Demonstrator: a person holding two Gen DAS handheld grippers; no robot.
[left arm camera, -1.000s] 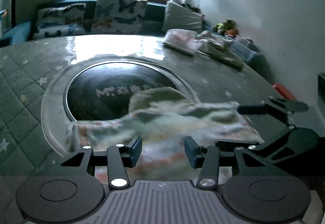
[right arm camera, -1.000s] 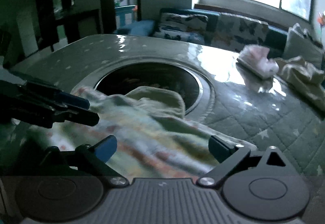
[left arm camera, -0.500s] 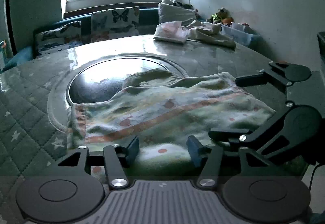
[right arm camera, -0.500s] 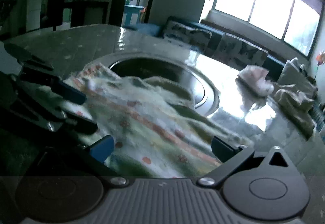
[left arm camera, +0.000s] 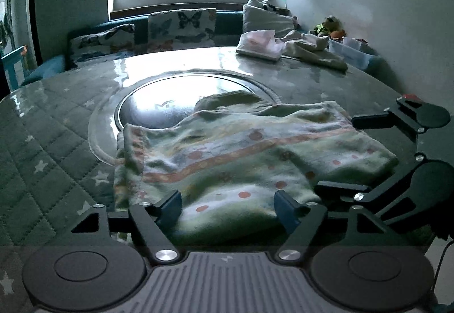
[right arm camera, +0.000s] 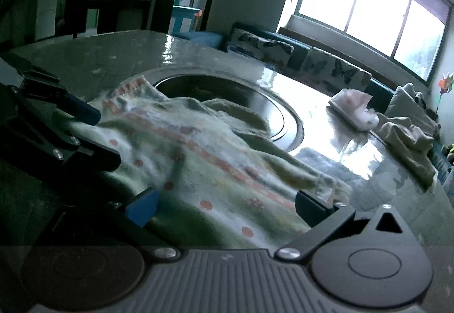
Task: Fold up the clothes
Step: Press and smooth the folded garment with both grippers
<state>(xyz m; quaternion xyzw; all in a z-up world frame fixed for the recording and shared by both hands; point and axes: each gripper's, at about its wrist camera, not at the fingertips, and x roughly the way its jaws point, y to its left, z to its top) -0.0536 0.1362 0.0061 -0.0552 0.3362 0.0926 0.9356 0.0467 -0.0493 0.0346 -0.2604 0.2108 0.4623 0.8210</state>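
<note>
Both grippers, left (left arm camera: 228, 203) and right (right arm camera: 225, 203), stood wide apart over the dotted garment's (left arm camera: 241, 154) near hem, seemingly ready to pinch it for folding.

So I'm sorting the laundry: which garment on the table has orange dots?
The pale green garment lying right in front of both open tools, partly over the round dark inset. The pink-white folded one and the cream one sit at the far edge.
</note>
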